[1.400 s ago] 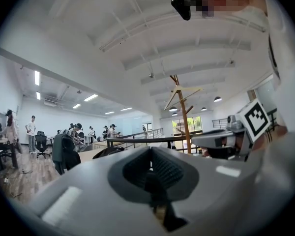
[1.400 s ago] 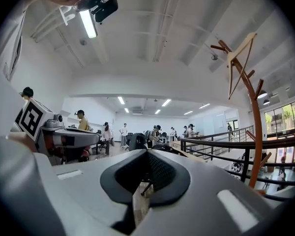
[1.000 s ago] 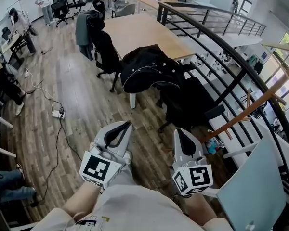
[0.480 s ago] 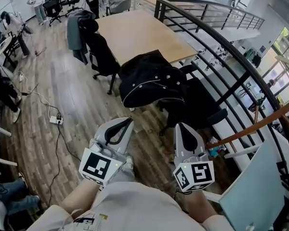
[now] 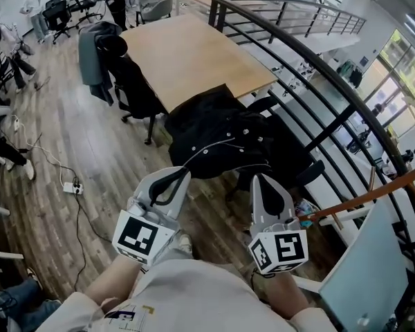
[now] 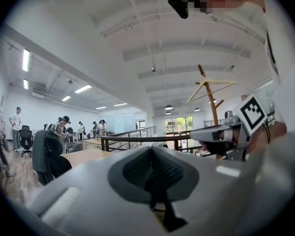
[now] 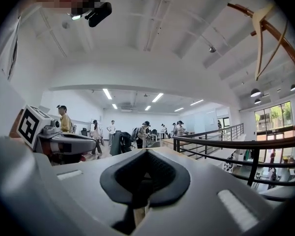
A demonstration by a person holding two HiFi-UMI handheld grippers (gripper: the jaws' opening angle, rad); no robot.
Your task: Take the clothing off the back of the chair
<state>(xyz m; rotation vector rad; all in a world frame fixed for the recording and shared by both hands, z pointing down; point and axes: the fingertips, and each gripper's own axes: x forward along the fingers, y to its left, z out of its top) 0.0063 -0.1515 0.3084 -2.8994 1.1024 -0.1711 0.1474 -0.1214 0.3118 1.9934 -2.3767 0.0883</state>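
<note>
Black jacket (image 5: 218,140) over chair (image 5: 285,151) back — table (image 5: 187,47) behind, railing (image 5: 335,71) beside, both jaws closed, empty

Open-plan office; desks (image 5: 194,50), swivel chairs (image 5: 133,88)

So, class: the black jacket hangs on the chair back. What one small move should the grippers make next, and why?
Probably open the left gripper and right gripper while reaching forward: both are shut and empty, short of the black jacket draped over the chair, and shut they cannot grasp cloth.
</note>
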